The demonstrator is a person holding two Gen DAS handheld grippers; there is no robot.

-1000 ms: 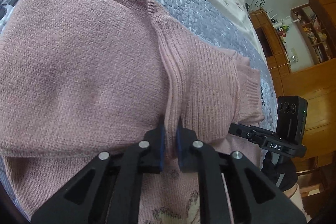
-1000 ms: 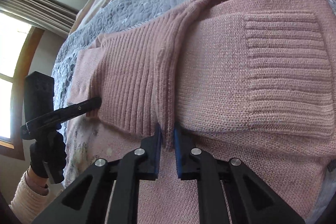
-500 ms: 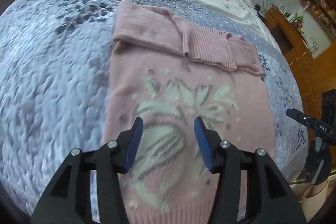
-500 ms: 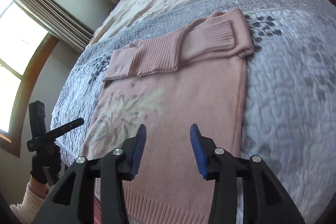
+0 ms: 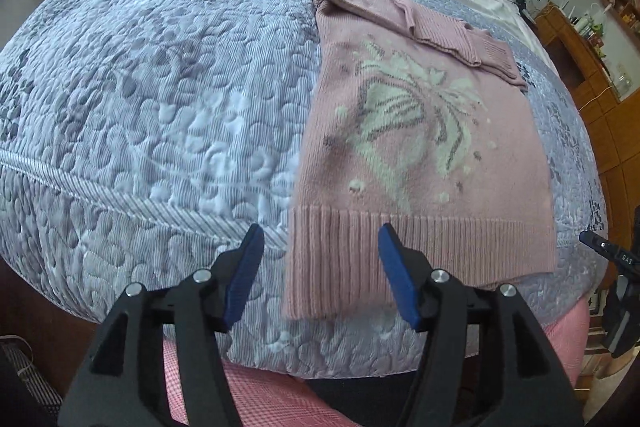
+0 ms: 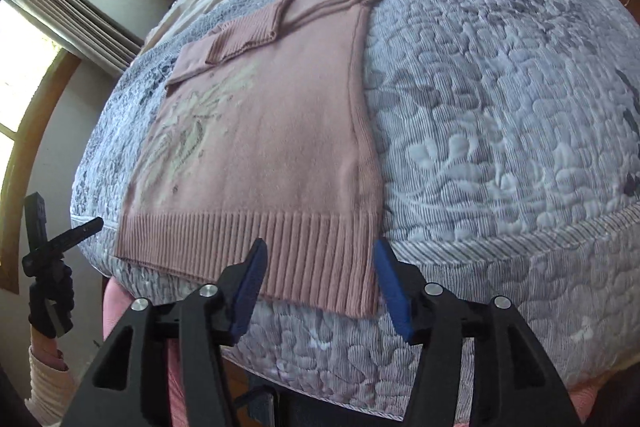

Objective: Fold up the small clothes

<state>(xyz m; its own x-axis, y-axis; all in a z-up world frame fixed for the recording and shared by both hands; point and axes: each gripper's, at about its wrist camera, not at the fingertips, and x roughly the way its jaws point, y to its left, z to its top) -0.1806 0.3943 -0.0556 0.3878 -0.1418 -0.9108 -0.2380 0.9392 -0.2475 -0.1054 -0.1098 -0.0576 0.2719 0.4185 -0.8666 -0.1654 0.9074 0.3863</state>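
Grey quilted bedspread (image 5: 160,115) covers the bed. Pink knit sweater (image 5: 424,155) lies flat on it, ribbed hem (image 6: 260,247) nearest; both sleeves (image 6: 280,15) already folded across the top. Body folds remain, judging by its full length. Left gripper (image 5: 320,267) and right gripper (image 6: 318,275) hover at the hem corners, jaws wide, empty.

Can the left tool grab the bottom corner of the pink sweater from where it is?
Probably yes. The left tool is open right at the sweater's ribbed hem corner, with nothing in between.
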